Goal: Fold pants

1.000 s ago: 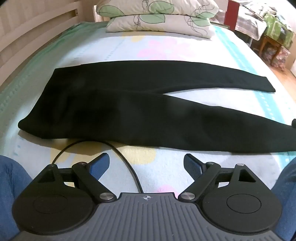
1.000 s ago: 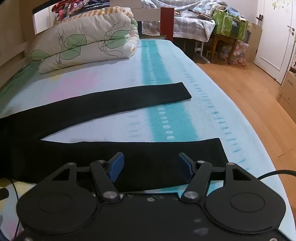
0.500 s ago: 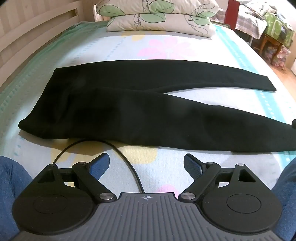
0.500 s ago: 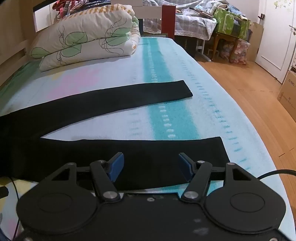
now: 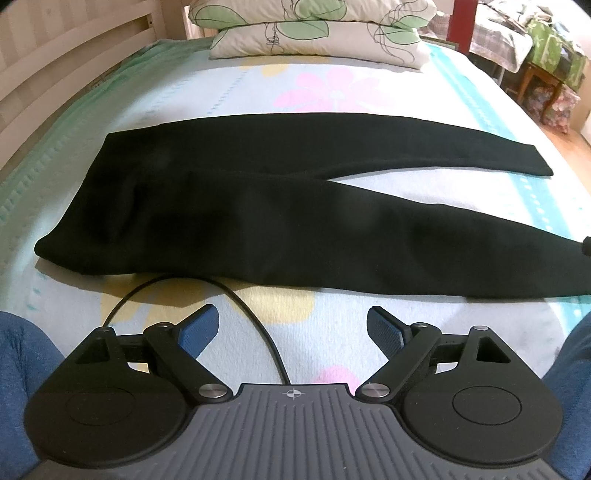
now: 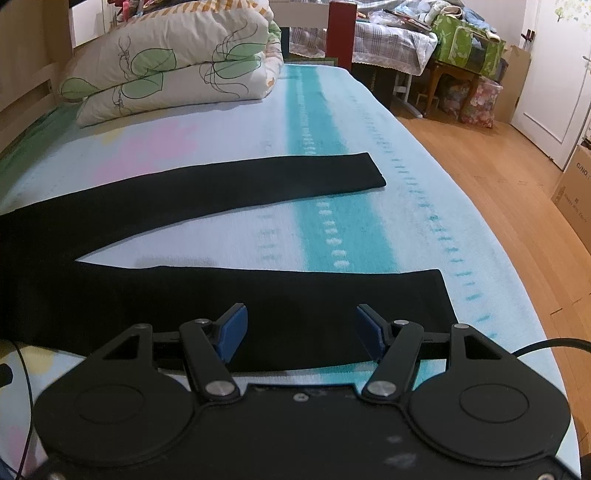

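Observation:
Black pants (image 5: 258, 206) lie flat on the bed with the waist at the left and both legs spread to the right in a V. My left gripper (image 5: 291, 328) is open and empty, above the sheet just short of the near leg's edge. In the right wrist view the pants (image 6: 221, 295) show both leg ends; the far hem (image 6: 369, 177) and near hem (image 6: 439, 299) lie flat. My right gripper (image 6: 301, 328) is open and empty, its fingertips over the near leg close to its hem.
A folded quilt (image 5: 314, 29) lies at the head of the bed, also in the right wrist view (image 6: 173, 70). A black cable (image 5: 236, 299) loops on the sheet before the left gripper. The bed's right edge drops to the wooden floor (image 6: 498, 184). A wooden rail (image 5: 55, 74) runs along the left.
Both grippers have moved slightly forward and tilted down toward the pants; the pillows sit higher in both views. The pants have not moved. Both stay open.

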`<state>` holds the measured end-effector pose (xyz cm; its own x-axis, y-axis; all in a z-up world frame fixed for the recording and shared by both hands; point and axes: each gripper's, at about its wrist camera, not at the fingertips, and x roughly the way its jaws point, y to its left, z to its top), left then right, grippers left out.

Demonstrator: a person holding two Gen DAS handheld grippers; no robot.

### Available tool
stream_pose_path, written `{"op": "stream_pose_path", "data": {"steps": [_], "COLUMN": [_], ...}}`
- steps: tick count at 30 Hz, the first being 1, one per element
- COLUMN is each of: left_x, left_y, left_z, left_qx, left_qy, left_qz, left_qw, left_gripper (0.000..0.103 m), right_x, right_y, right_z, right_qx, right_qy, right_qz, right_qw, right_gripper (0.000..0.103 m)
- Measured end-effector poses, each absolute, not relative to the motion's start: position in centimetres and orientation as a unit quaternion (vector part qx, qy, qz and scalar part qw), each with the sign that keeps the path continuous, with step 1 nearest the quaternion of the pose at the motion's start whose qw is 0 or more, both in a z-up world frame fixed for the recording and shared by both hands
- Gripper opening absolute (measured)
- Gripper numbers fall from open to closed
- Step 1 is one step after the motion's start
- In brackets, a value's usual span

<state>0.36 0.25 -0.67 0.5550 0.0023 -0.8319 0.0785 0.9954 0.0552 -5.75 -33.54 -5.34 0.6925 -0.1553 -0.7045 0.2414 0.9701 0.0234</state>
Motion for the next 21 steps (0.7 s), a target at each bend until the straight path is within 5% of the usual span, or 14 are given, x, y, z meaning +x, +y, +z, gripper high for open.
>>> {"op": "stream_pose_path", "data": {"steps": [21], "left_x": [0.57], "left_y": [0.42], "left_z": [-0.77], "left_qx": [0.041], "left_qy": [0.475], "left_qz": [-0.022], "left_qw": [0.879], "left_gripper": [0.088], "right_x": [-5.22], "right_y": [-33.86], "right_z": [-5.58], "right_qx": [0.053], "right_qy": [0.388], "right_qz": [-0.099], "right_qw": [0.915], "right_gripper": [0.068]}}
